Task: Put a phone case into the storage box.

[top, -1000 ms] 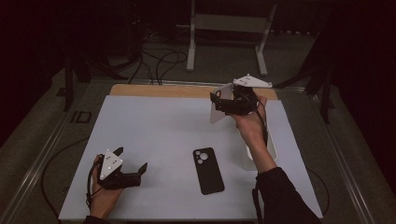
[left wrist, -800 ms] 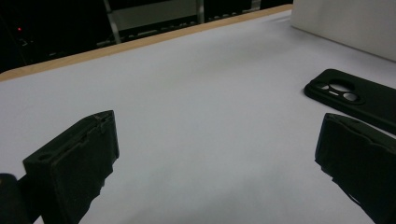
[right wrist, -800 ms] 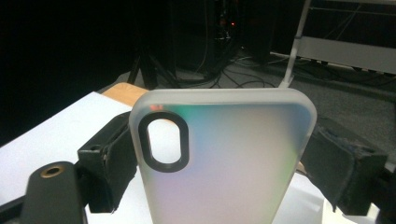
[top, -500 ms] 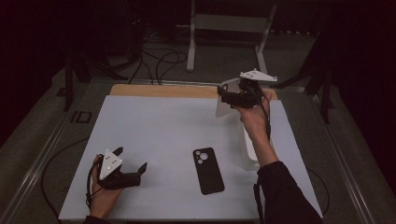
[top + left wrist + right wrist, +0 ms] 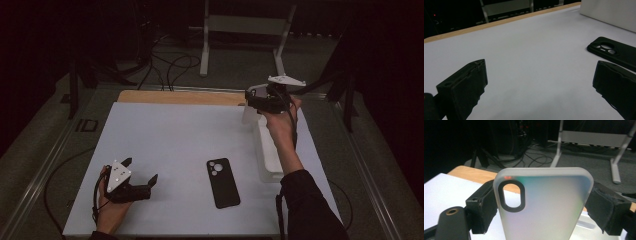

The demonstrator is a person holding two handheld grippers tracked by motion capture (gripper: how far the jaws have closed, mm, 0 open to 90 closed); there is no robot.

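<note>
My right gripper is raised over the table's far right, shut on a frosted clear phone case. In the right gripper view the case stands upright between both jaws, its oval camera cutout at the upper left. A black phone lies face down on the white table top, near the front middle. My left gripper rests on the table at the front left, open, with nothing between its jaws. The phone lies to its right in the left gripper view.
A white tray lies along the table's right side under my right forearm; its wall shows in the left gripper view. A wooden strip edges the far side. Cables and a metal stand are on the floor beyond.
My right gripper has lifted the clear case and carried it right and a little farther away. The left gripper and the black phone have stayed put.
</note>
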